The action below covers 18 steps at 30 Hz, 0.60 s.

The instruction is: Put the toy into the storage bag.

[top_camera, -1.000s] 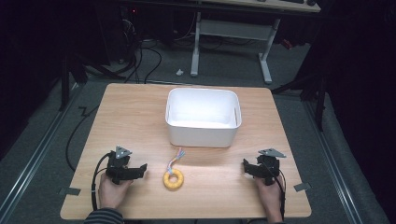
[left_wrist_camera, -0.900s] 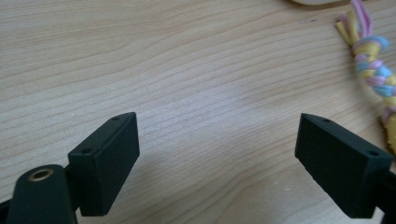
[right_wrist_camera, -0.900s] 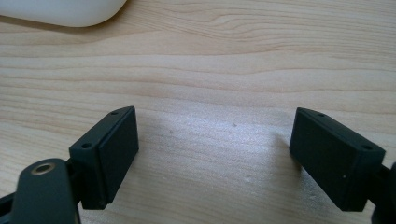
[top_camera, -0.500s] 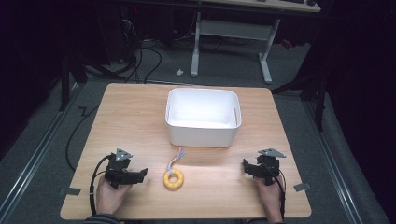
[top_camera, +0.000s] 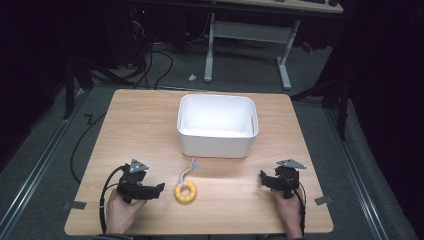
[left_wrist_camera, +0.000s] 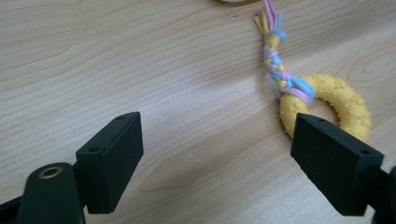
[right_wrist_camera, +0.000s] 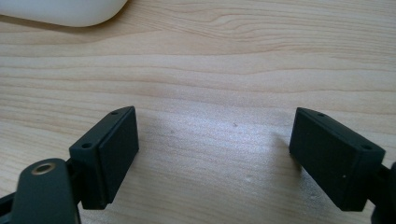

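A knobbly yellow ring toy (top_camera: 185, 192) with a braided pink, blue and yellow tail (top_camera: 188, 170) lies on the wooden table (top_camera: 140, 130), in front of a white bin (top_camera: 215, 145). My left gripper (top_camera: 157, 190) is just left of the ring and points at it. Its jaws are open and have just been closing a little, with bare wood between them. In the left gripper view (left_wrist_camera: 219, 128) the ring (left_wrist_camera: 336, 100) lies just beyond the right-hand jaw. My right gripper (top_camera: 262, 177) rests near the front right, open over bare wood (right_wrist_camera: 212, 123).
A corner of the white bin (right_wrist_camera: 70, 11) shows at the top left of the right gripper view. Tape marks (top_camera: 75, 205) sit at the table's front corners. Behind the table are a desk frame (top_camera: 250, 45) and floor cables (top_camera: 150, 60).
My left gripper has shifted slightly right, toward the ring. The right gripper, ring and bin have not moved.
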Each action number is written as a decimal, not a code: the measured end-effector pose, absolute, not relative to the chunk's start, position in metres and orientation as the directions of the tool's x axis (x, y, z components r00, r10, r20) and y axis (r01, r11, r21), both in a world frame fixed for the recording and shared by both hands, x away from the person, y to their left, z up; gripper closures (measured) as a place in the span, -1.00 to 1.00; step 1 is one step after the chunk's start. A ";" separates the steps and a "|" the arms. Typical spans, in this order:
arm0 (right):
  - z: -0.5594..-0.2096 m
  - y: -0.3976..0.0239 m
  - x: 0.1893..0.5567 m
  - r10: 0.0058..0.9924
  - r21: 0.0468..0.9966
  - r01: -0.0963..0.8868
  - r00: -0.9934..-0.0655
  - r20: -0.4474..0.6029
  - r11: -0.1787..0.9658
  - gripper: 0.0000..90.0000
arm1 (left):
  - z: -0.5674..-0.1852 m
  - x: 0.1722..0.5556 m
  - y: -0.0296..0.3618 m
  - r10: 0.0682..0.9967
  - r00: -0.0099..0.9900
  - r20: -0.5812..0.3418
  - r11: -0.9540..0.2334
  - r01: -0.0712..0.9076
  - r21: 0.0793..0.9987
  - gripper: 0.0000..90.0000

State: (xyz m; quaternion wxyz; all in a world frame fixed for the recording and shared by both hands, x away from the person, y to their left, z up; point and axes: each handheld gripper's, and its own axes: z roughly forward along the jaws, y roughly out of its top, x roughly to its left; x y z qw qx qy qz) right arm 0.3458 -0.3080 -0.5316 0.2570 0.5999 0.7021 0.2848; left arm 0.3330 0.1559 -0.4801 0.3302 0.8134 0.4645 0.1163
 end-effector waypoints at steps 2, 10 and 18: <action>-0.532 -0.308 0.346 0.989 0.708 0.696 -0.148 -0.019 0.118 -0.65 | -0.478 0.332 0.151 0.829 0.547 -0.113 -0.356 0.673 0.648 -0.61; -0.532 -0.308 0.346 0.989 0.709 0.696 -0.146 -0.018 0.116 -0.65 | -0.476 0.330 0.127 0.806 0.587 -0.078 -0.417 0.656 0.629 -0.61; -0.532 -0.308 0.346 0.989 0.709 0.695 -0.149 -0.021 0.120 -0.65 | -0.482 0.333 0.107 0.786 0.615 -0.062 -0.458 0.646 0.610 -0.51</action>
